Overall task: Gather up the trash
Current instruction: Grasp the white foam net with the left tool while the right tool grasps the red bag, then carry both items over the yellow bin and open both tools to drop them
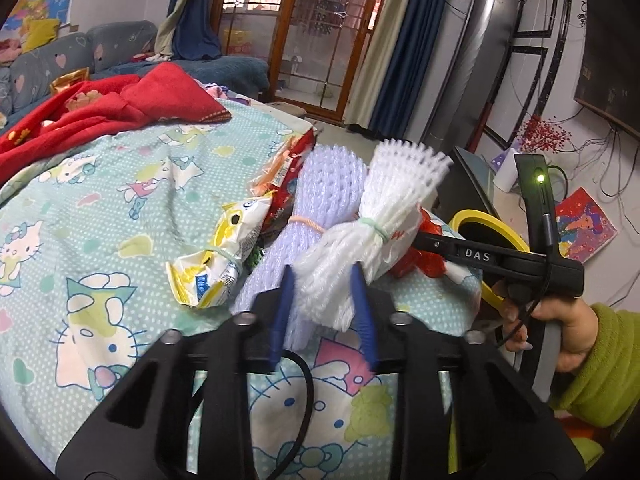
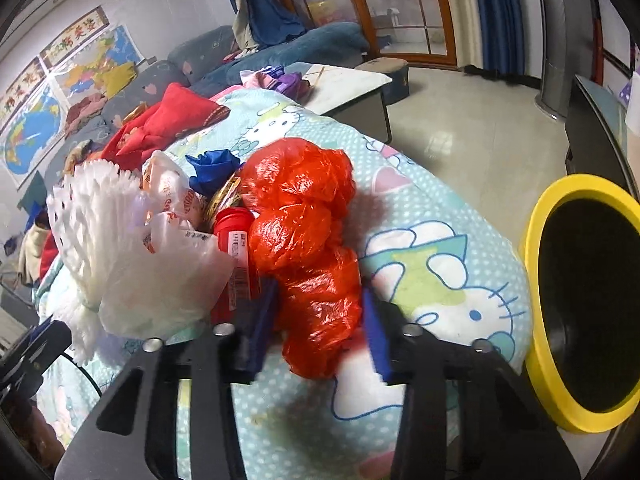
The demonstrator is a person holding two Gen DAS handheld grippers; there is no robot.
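Spreading across the cartoon-print blanket point(image 2: 448, 264), trash lies heaped beside the yellow-rimmed bin point(image 2: 536, 264), whose dark inside shows nothing. The right gripper point(image 2: 320, 316) clamps the crumpled red plastic bag point(image 2: 304, 220), its length running away from the camera. The left gripper point(image 1: 324, 304) pinches the tied white foam net point(image 1: 360, 232), fanned end pointing up and away.

Beyond the claw, a red cloth point(image 1: 120, 108) lay crumpled on the cartoon-cat bedspread point(image 1: 100, 208), with a grey sofa point(image 1: 60, 56) behind it, wall maps point(image 2: 60, 92) far left and blue curtains point(image 1: 404, 60) flanking a wooden-framed glass door point(image 1: 312, 32).
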